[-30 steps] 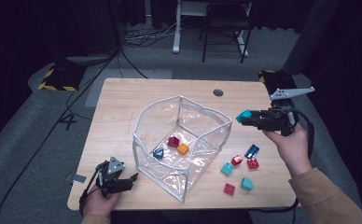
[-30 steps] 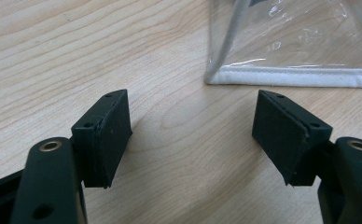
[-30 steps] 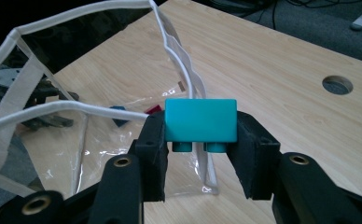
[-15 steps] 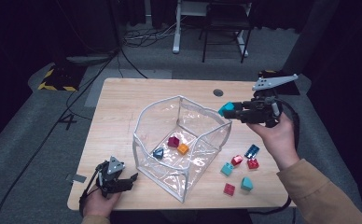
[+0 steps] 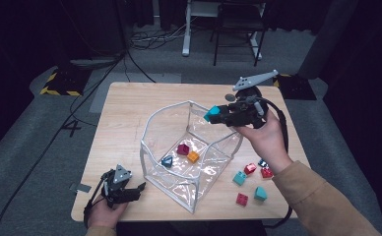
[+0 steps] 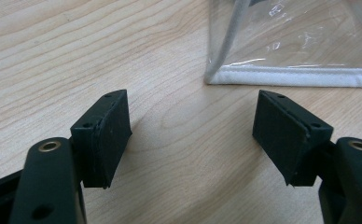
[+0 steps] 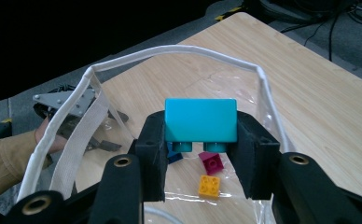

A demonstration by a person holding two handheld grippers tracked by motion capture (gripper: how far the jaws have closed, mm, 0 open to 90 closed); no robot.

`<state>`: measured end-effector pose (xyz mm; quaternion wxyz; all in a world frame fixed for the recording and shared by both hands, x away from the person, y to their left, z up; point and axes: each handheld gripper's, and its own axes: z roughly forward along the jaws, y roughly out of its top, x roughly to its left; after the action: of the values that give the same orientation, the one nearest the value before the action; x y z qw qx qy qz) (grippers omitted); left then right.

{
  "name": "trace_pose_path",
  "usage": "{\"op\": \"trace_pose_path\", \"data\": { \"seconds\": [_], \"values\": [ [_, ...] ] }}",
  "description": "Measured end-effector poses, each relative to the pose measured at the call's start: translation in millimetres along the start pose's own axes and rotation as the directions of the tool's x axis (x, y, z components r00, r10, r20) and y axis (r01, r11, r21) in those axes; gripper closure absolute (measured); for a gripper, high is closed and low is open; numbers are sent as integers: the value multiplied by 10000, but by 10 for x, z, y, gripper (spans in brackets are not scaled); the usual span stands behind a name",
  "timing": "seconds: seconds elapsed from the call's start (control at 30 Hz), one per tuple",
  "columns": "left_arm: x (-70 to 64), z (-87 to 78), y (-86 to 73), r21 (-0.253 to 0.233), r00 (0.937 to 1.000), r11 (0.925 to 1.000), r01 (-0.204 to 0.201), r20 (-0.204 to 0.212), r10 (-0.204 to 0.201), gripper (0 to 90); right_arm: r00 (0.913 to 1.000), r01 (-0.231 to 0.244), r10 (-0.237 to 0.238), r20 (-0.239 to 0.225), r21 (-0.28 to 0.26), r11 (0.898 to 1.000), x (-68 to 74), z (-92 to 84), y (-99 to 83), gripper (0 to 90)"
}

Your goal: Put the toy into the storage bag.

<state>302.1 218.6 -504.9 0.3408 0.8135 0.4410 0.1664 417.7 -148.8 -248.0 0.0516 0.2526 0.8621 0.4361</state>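
A turquoise brick (image 7: 201,120) sits between black gripper (image 7: 200,140) pads. The clear bag (image 5: 218,147), white-rimmed, holds magenta (image 5: 182,149), orange (image 5: 193,157) and blue (image 5: 167,161) bricks on a pale wood-grain surface (image 5: 125,118).

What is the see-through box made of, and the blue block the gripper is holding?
The see-through box looks like thin, soft clear plastic: its glossy walls crinkle, and a white band that looks like fabric edges them. The blue block, clamped in the right gripper, seems hard moulded plastic, smooth and evenly coloured, with round studs like a toy brick.

Wooden table (image 5: 130,118): clear bag (image 5: 199,189) at centre, loose blocks (image 5: 250,182) toward four o'clock of it.
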Motion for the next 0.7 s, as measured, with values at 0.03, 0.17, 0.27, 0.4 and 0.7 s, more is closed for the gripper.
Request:
{"op": "trace_pose_path", "data": {
  "seconds": [0.03,0.17,0.27,0.4,0.7],
  "values": [
    [0,0,0,0,10000,10000,6,4,-6,281,10000,32,-31,-49,73,10000,19,48,24,590],
    [0,0,0,0,10000,10000,6,5,-6,281,9998,127,-122,-172,324,9994,74,191,88,590],
    [0,1,0,-3,10000,10000,1,7,-1,280,9995,218,-206,-249,512,9984,116,302,133,591],
    [1,1,1,3,10000,10000,-11,16,11,280,9990,287,-261,-364,752,9968,149,439,177,591],
    [2,1,2,-1,10000,10000,-26,7,26,279,9976,603,-538,-442,1615,9850,190,741,217,590]
  ]
}}
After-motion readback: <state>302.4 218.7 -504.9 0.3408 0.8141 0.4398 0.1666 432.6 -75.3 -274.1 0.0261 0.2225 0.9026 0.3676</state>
